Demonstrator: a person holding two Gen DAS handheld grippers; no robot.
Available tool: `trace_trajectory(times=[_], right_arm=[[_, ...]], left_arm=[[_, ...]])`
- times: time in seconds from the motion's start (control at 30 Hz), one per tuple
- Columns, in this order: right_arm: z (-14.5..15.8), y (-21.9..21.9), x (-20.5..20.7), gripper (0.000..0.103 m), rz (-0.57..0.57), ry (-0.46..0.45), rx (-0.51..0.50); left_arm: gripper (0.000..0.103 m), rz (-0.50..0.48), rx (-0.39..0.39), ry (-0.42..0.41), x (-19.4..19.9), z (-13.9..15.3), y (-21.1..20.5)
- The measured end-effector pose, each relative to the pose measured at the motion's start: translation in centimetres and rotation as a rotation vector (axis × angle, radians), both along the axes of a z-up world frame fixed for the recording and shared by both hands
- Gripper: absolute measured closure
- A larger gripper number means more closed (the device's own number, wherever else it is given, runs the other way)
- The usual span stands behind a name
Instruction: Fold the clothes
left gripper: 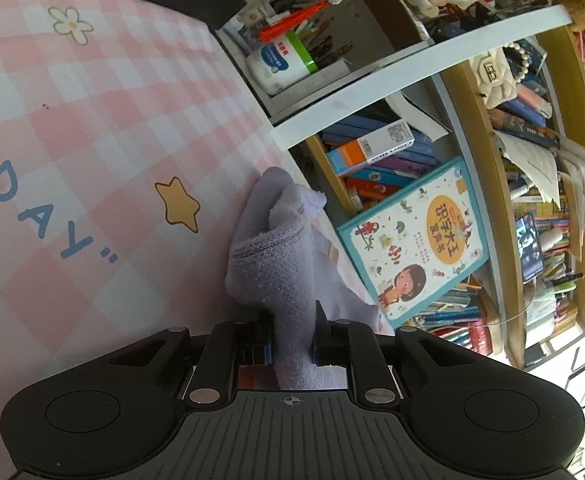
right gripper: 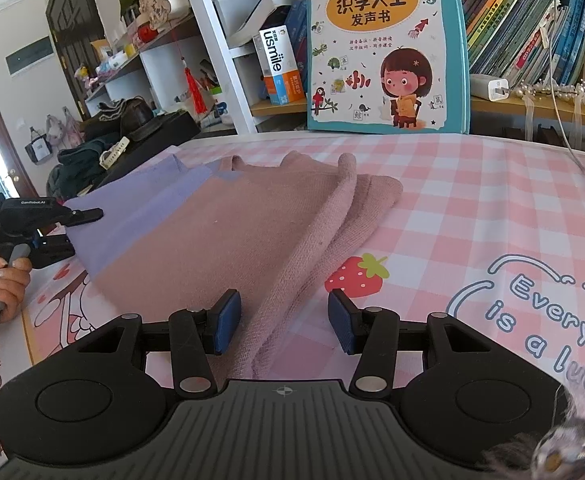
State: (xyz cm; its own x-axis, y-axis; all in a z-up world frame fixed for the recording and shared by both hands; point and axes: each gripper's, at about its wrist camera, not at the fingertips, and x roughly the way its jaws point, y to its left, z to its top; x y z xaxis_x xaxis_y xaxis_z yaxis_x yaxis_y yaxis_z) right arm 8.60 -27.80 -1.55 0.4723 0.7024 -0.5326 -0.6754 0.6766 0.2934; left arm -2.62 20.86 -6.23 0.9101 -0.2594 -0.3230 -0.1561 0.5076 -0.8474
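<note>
Knitwear lies flat on a pink-and-white checked tablecloth (right gripper: 472, 208), seen nearest in the right wrist view: a dusty pink sweater (right gripper: 232, 240) with a lavender panel along its far-left side. The knit is fine and slightly fuzzy, with a soft rolled fold running diagonally from the neck toward the camera and layered edges fanned out to the right of it. The right gripper (right gripper: 284, 324) hovers low over the sweater's near edge, blue ribbed pads standing well apart, the fold of cloth between them but neither pad pressing on it. A printed strawberry (right gripper: 356, 276) sits on the cloth just right of the garment. Farther left, a hand (right gripper: 6, 284) grips the handle of the left gripper (right gripper: 58, 236), which meets the lavender edge. In the left wrist view, that gripper (left gripper: 292, 336) has its jaws nearly closed on a bunched tuft of the lavender fabric (left gripper: 276, 264), terry-like in texture, lifted into a rumpled peak. A yellow star (left gripper: 178, 208) is printed on the cloth beside it. Beyond the table's far edge, a glossy teal-bordered children's book (right gripper: 384, 44) stands upright against wooden shelves (right gripper: 532, 104) crowded with book spines.
</note>
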Motion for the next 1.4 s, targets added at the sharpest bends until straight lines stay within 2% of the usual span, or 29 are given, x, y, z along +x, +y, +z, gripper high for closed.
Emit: trace_trajectory(times=[0.3, 0.47, 0.63, 0.83, 1.07, 1.17, 1.33, 1.4], right_arm=[[0.1, 0.4, -0.4, 0.057, -0.001, -0.021, -0.027], [0.2, 0.7, -0.6, 0.057, -0.011, -0.030, -0.040], [0.2, 0.7, -0.6, 0.057, -0.025, -0.025, -0.036], [0.2, 0.9, -0.7, 0.056, -0.060, -0.021, -0.033], [0.2, 1.2, -1.3, 0.057, -0.103, -0.024, -0.040], [0.2, 1.2, -1.3, 0.057, -0.109, -0.024, -0.040], [0.1, 0.9, -1.1, 0.056, -0.124, -0.002, -0.012], [0.1, 0.6, -1.1, 0.056, -0.126, 0.012, 0.009]], left_arm=[[0.086, 0.017, 0.045, -0.009, 0.0, 0.2, -0.4], [0.090, 0.012, 0.043, 0.001, 0.1, 0.2, -0.2], [0.092, -0.005, 0.104, -0.057, -0.3, 2.3, -1.0], [0.092, -0.069, 0.253, -0.173, -0.7, 7.2, -3.9], [0.092, -0.224, 0.556, -0.296, -0.7, 12.3, -11.2], [0.092, -0.302, 0.658, -0.324, -0.1, 12.7, -14.7], [0.090, -0.453, 0.801, -0.311, 1.7, 11.8, -21.7], [0.073, -0.550, 0.890, -0.272, 2.4, 10.3, -25.0]])
